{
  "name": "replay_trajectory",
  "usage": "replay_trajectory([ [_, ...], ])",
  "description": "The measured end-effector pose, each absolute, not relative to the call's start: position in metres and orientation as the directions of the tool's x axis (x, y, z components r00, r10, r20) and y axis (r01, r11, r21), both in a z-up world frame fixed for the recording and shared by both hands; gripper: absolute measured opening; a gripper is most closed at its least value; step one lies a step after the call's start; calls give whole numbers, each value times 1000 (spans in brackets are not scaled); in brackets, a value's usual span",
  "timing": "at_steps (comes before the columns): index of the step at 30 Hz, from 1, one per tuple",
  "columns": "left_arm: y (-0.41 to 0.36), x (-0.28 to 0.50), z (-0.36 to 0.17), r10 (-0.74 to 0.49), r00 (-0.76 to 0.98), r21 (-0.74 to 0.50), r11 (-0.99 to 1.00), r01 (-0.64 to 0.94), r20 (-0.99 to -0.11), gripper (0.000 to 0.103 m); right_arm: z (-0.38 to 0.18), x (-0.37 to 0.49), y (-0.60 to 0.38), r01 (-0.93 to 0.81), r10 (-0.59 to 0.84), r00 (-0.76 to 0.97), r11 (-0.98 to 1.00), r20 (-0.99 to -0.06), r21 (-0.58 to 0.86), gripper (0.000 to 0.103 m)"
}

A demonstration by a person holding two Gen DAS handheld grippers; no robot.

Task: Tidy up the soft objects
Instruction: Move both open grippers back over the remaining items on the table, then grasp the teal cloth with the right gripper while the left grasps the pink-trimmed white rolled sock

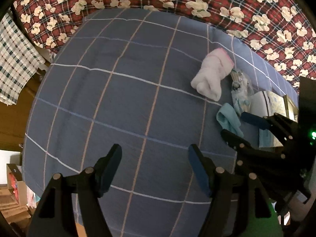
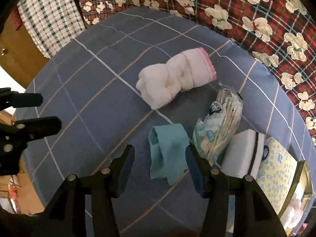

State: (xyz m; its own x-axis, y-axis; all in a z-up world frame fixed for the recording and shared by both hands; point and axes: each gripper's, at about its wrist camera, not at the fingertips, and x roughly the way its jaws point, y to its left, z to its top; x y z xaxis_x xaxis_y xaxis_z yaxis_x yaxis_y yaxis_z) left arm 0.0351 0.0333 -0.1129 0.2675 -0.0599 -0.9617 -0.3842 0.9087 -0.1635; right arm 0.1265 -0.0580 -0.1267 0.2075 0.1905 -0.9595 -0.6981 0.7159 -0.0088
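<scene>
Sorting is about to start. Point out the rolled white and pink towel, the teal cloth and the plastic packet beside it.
rolled white and pink towel [image 2: 173, 79]: right wrist view, middle of the roll.
teal cloth [image 2: 167, 150]: right wrist view, centre of the crumpled fabric.
plastic packet [image 2: 219, 130]: right wrist view, middle of the wrapper.

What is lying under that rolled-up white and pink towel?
The rolled towel rests directly on the blue checked sheet, apart from the teal cloth. Whatever lies beneath its middle is covered and cannot be seen.

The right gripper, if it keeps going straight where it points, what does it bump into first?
Probably the teal cloth. It lies on the blue checked sheet just ahead of the open right gripper, roughly between the fingers. Depth is hard to judge, so it might touch sheet beside it.
</scene>
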Motion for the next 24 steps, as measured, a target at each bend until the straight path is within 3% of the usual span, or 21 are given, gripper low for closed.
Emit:
replay_trajectory([
  [9, 41, 37, -115, -70, 261, -169, 910, -379, -963, 70, -150, 130, -52, -701, 135, 186, 713, -973, -35, 55],
  [10, 42, 38, -115, -69, 261, -168, 910, -379, -963, 70, -150, 130, -53, -701, 142, 181, 713, -973, -26, 50],
  [11, 43, 39, -115, -68, 262, -168, 910, -379, -963, 70, -149, 131, -54, -702, 145, 178, 712, -973, -23, 33],
  [13, 45, 42, -115, -69, 264, -169, 909, -381, -962, 70, -143, 133, -57, -703, 177, 159, 711, -971, 14, 17],
  [24, 26, 92, -105, -83, 307, -169, 949, -266, -948, 70, -81, 129, -91, -660, 322, 184, 741, -929, 126, 17],
])
